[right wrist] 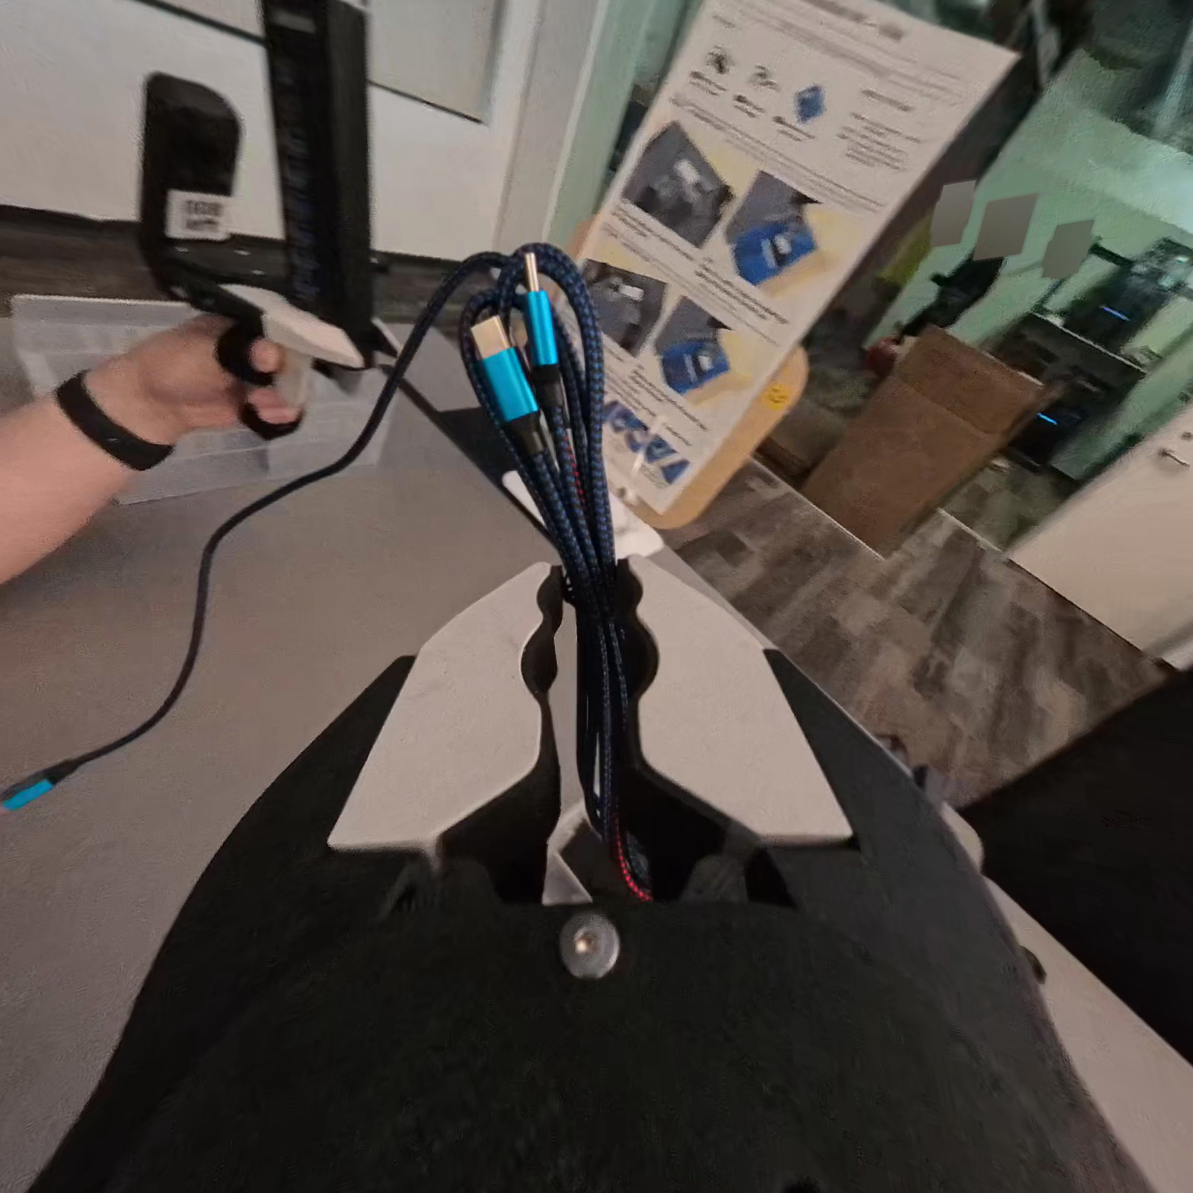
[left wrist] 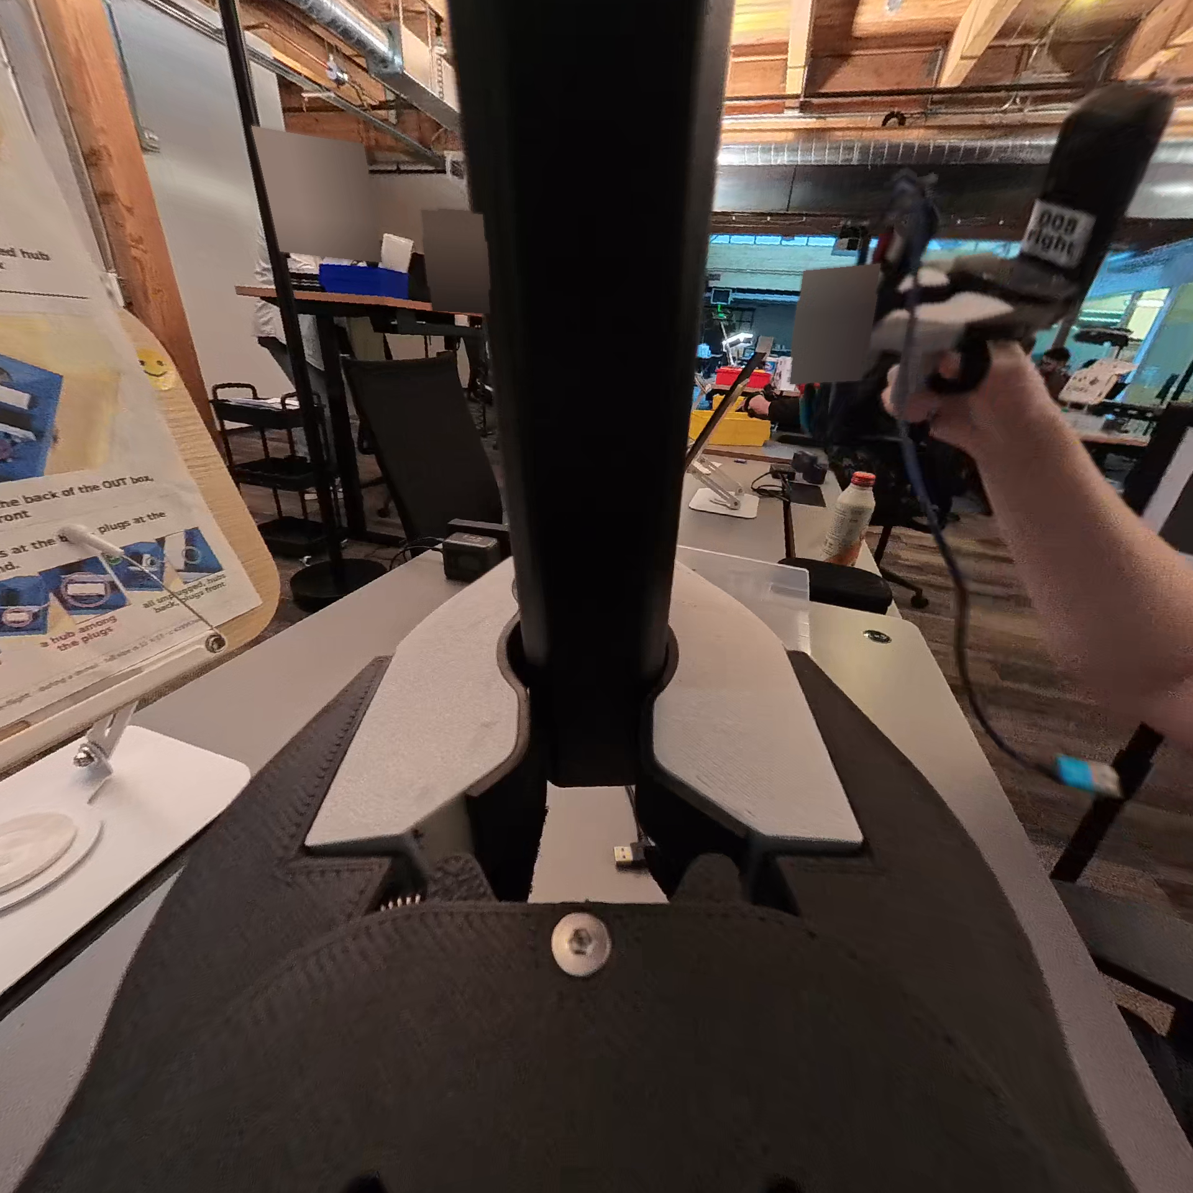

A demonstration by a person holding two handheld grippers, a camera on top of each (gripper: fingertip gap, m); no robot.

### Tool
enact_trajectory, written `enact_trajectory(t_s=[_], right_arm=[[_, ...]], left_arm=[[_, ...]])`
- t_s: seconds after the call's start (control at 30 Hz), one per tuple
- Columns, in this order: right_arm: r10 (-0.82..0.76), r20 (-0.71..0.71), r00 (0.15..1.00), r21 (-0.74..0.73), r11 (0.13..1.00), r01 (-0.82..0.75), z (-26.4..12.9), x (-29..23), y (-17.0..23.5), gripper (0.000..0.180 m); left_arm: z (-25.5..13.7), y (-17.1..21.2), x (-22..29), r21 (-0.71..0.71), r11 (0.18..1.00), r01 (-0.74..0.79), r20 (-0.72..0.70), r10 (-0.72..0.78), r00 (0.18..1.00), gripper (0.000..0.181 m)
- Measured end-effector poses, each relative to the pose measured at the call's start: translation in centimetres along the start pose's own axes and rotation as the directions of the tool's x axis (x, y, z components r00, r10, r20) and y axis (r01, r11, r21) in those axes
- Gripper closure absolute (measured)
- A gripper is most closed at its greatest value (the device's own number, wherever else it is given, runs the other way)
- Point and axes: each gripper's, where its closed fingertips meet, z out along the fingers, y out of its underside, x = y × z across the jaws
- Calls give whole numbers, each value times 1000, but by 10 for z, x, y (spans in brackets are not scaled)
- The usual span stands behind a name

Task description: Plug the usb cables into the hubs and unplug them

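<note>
My left gripper (left wrist: 591, 697) has its fingers clamped on a long black bar-shaped hub (left wrist: 591, 323). The hub stands upright, its long axis running straight up out of the fingers and out of the frame's top. A small silver USB plug (left wrist: 625, 856) on a thin black lead shows below the hub's lower end, just above the grey desk (left wrist: 290, 678); I judge it the hub's own lead.

My right gripper (right wrist: 591, 620) is closed on a folded bundle of blue-black braided USB cables (right wrist: 591, 581), pinched mid-length. Two plugs with cyan shells (right wrist: 510, 381) point up beyond the fingertips. One loose strand sags left and down, ending in a third cyan plug (right wrist: 26, 793) near the view's left edge; the left view shows that plug (left wrist: 1091, 778) dangling off the desk's right side, below my right hand (left wrist: 1007, 413).

Key relation: the hub lies to the left of the right gripper, well apart and vertical. No ports are visible from either view, so I cannot tell which face carries them. The plugs in the bundle point upward, roughly parallel to the hub. In my judgement, a plug must be turned crosswise toward the hub before any insertion, and the bundled grip gives poor control of a single plug.

An instruction sheet on a wooden stand (left wrist: 129, 516) sits at the desk's left.
</note>
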Motion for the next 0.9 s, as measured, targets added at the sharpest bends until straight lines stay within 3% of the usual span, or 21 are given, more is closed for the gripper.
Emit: enact_trajectory(t_s=[0.17, 0.4, 0.53, 0.67, 0.77, 0.9], right_arm=[[-1, -209, 978, -82, 996, -17, -49, 82, 14, 163], [-76, -332, 940, -313, 949, -34, -65, 124, 114, 163], [-113, -207, 972, -357, 933, 32, -51, 96, 157, 164], [-65, -26, 998, -504, 862, 43, -35, 57, 210, 163], [30, 118, 993, -638, 769, 52, -29, 27, 253, 163], [128, 177, 976, -796, 602, 65, -23, 7, 300, 163]], left_arm=[[2, 1, 3, -6, 1000, -5, -6, 5, 1000, 151], [1, 0, 2, 10, 1000, 13, -14, -13, 1000, 151], [0, 1, 0, 9, 1000, 20, -14, -20, 1000, 151], [0, 1, 0, 10, 1000, 25, -17, -25, 1000, 151], [2, 1, 2, 10, 1000, 28, -26, -27, 999, 151], [4, 2, 4, 0, 1000, 22, -31, -22, 999, 151]])
